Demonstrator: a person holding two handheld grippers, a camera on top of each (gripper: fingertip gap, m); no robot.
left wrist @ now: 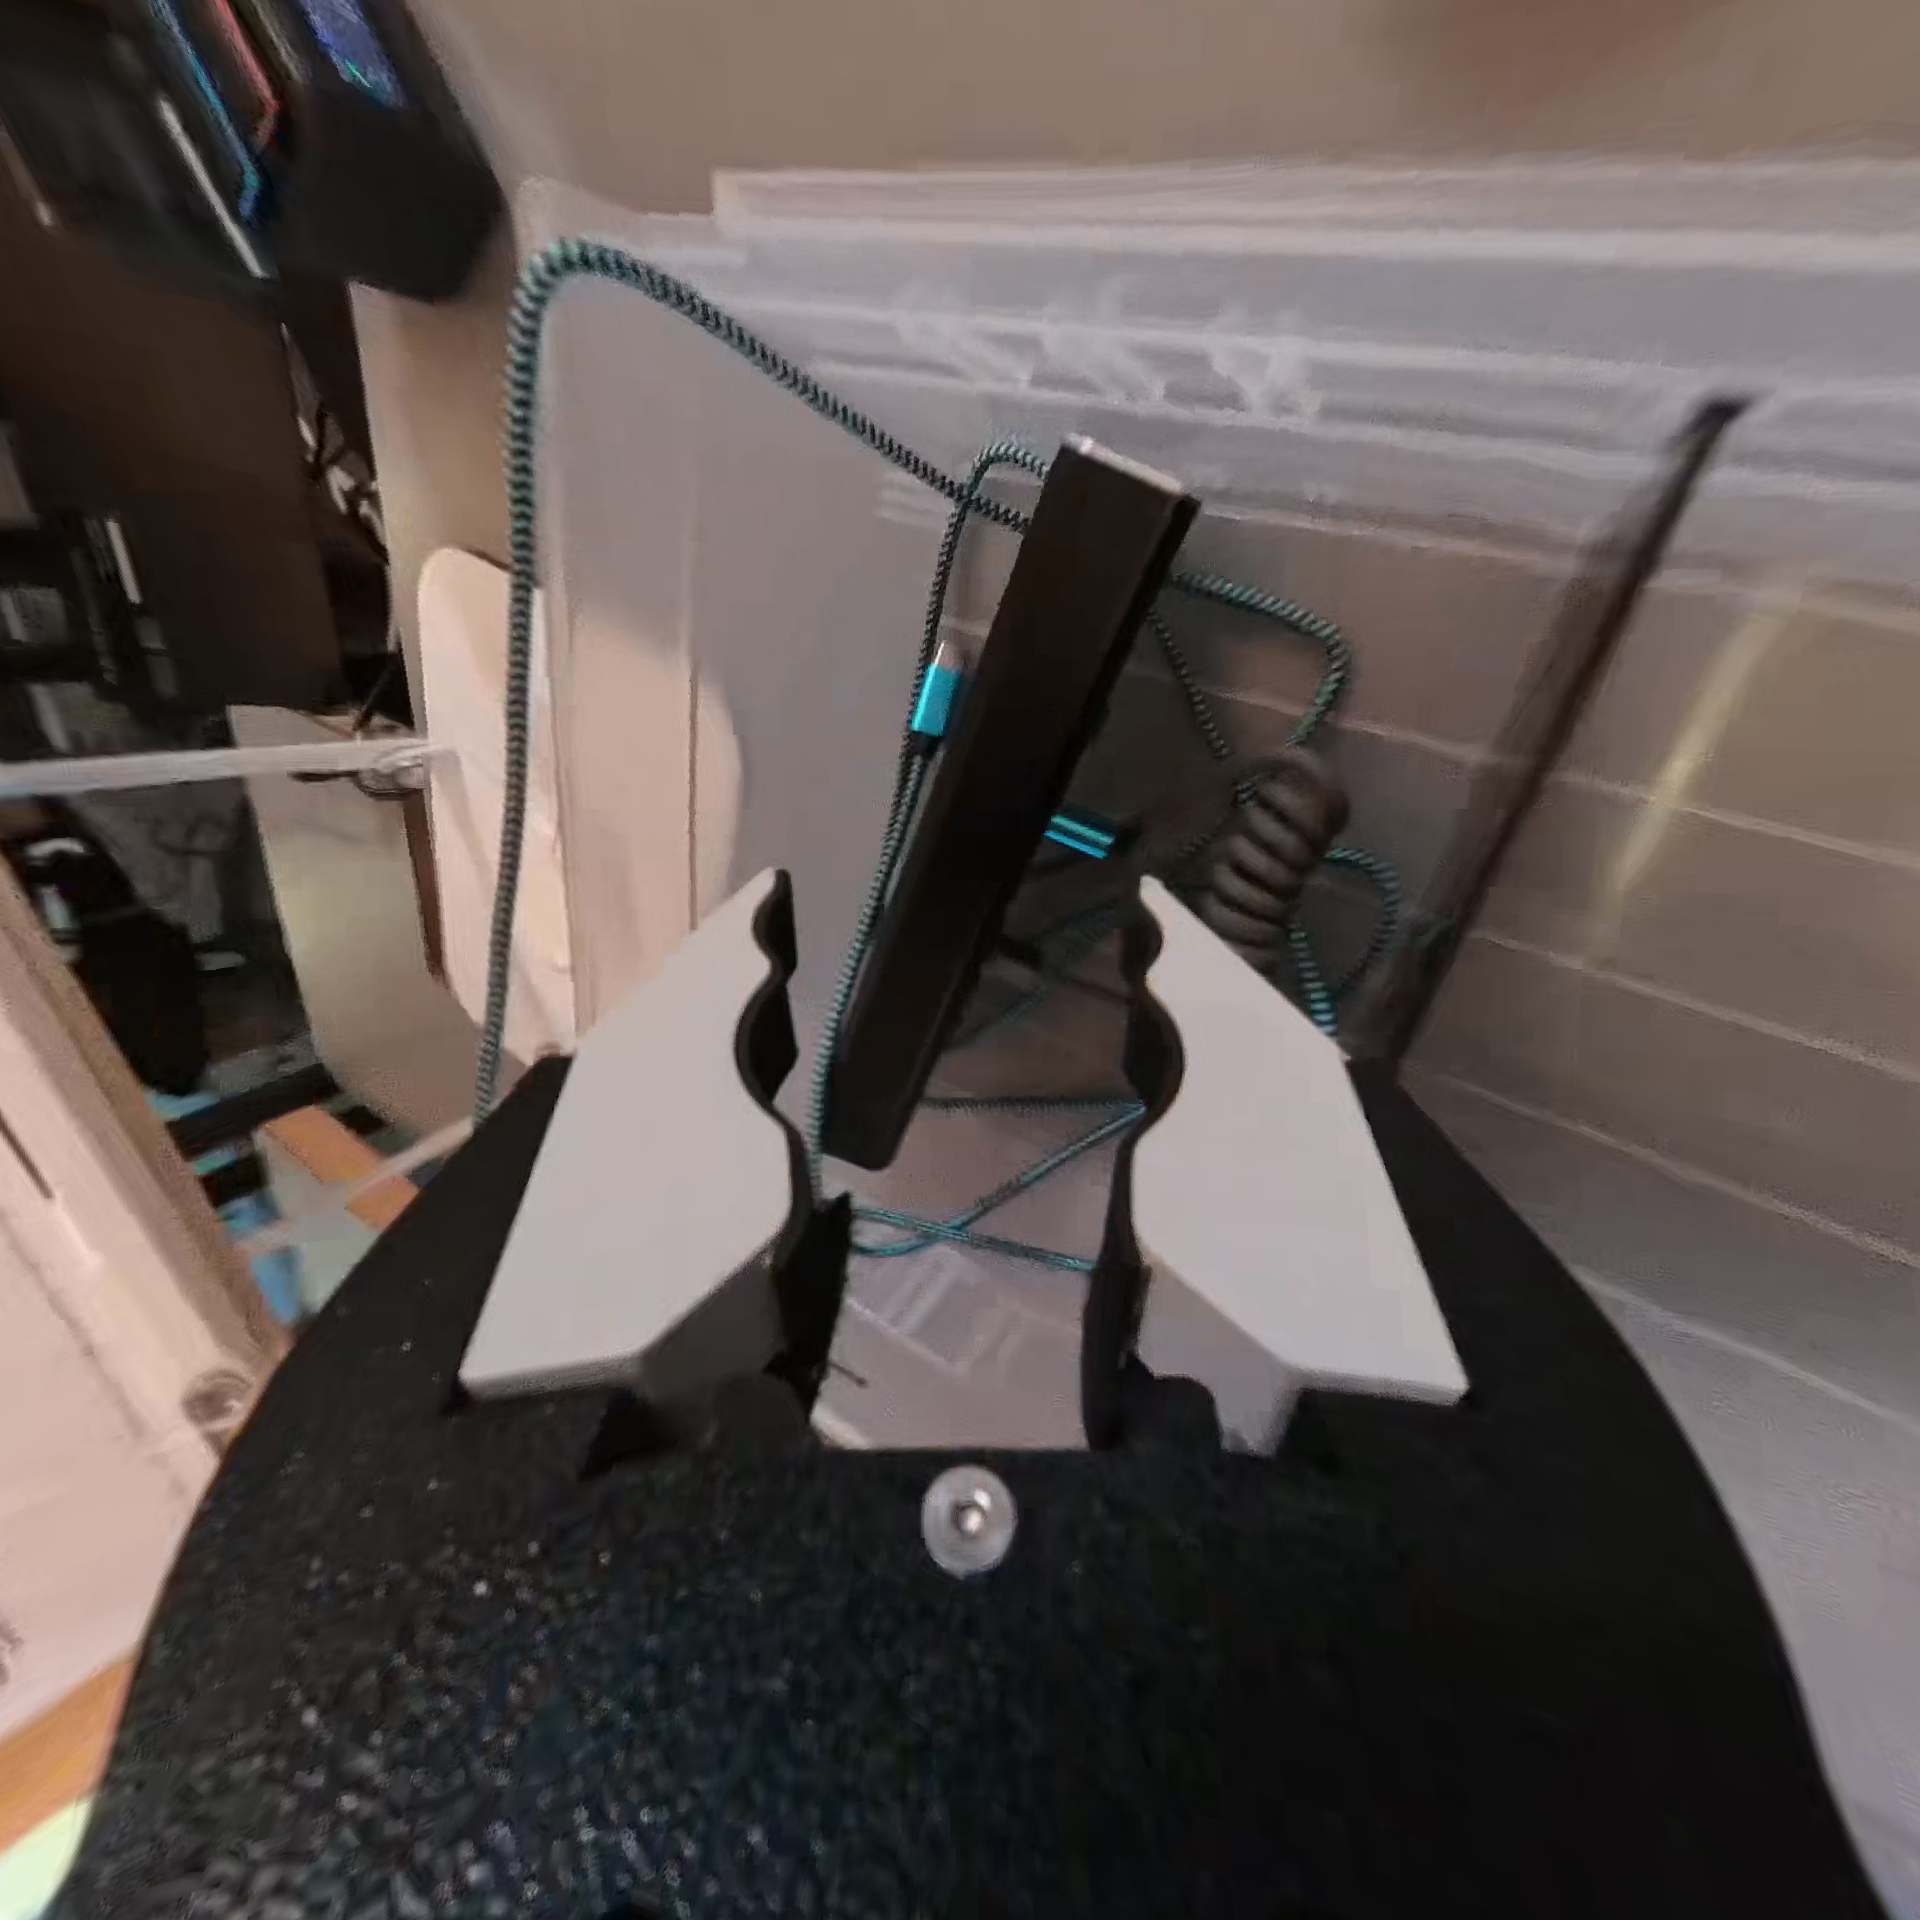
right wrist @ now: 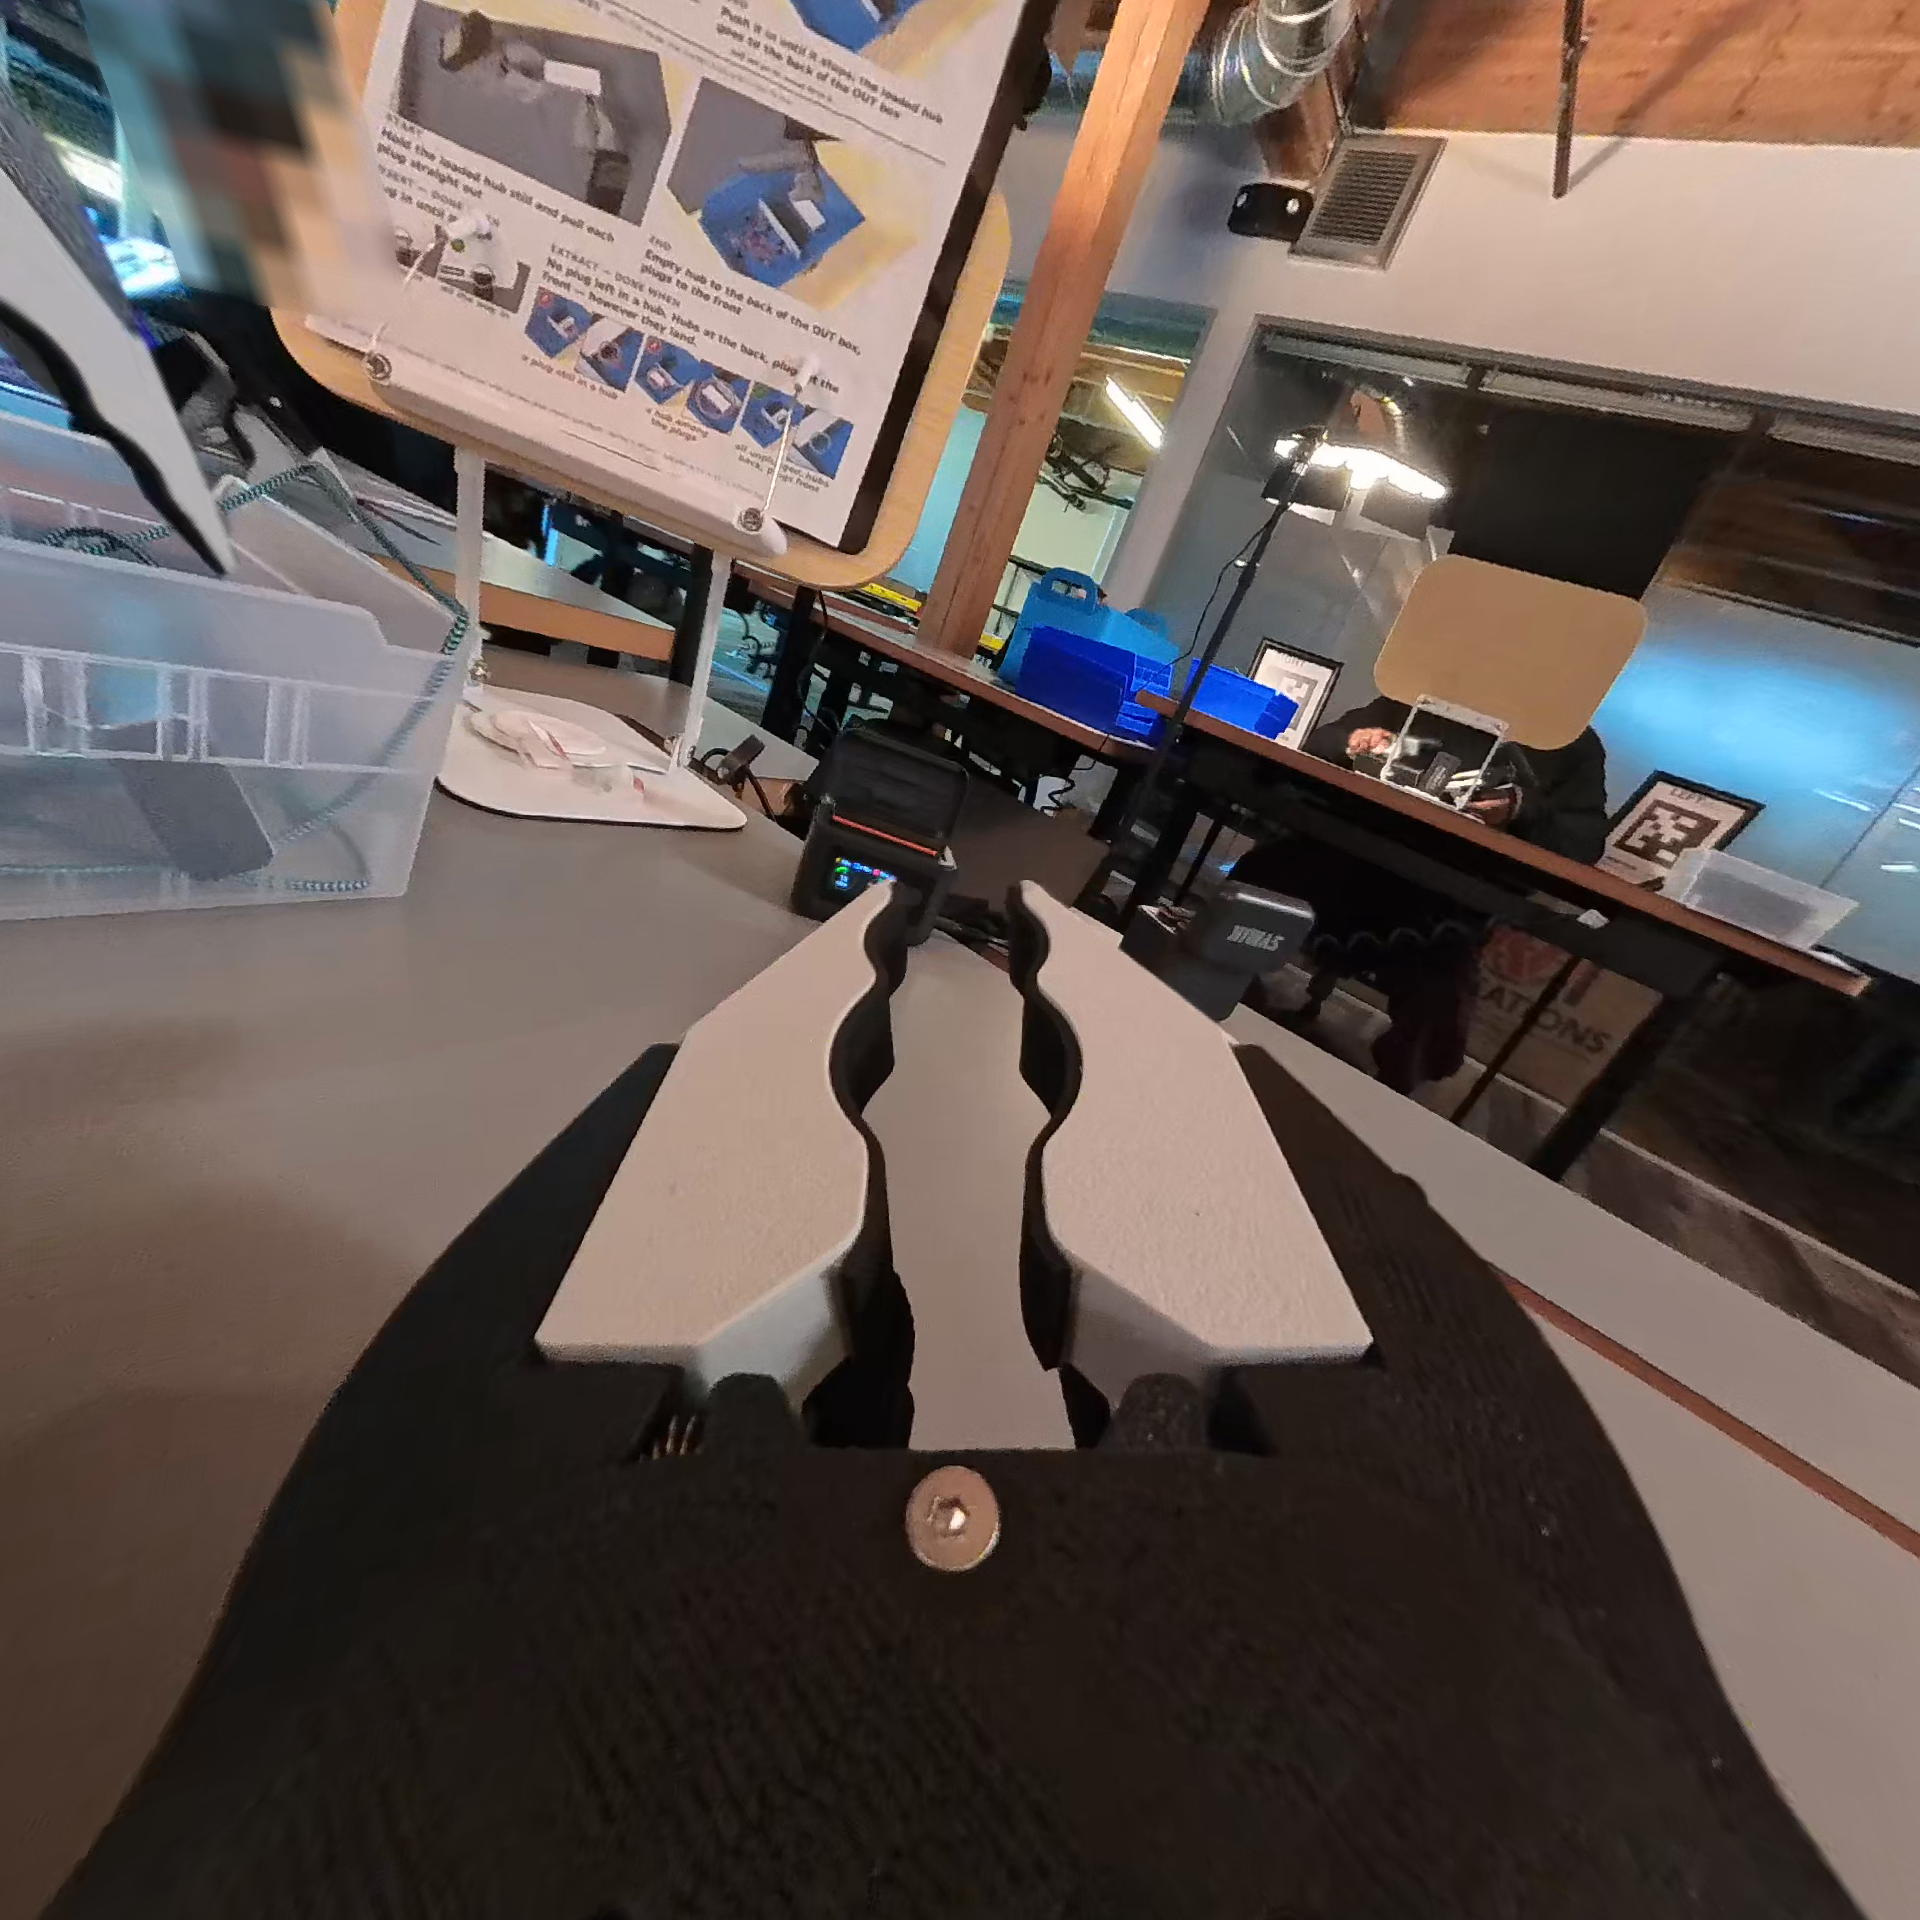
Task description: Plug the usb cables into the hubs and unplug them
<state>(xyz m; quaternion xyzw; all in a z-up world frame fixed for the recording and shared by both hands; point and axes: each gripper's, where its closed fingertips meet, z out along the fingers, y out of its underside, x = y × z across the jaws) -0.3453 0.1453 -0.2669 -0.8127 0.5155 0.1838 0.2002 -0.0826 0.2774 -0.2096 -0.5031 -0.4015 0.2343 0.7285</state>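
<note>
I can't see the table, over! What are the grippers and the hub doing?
Left gripper open, black hub loose between its fingers. Right gripper open, empty, over grey table. Teal cables tangled in clear bin.
</note>
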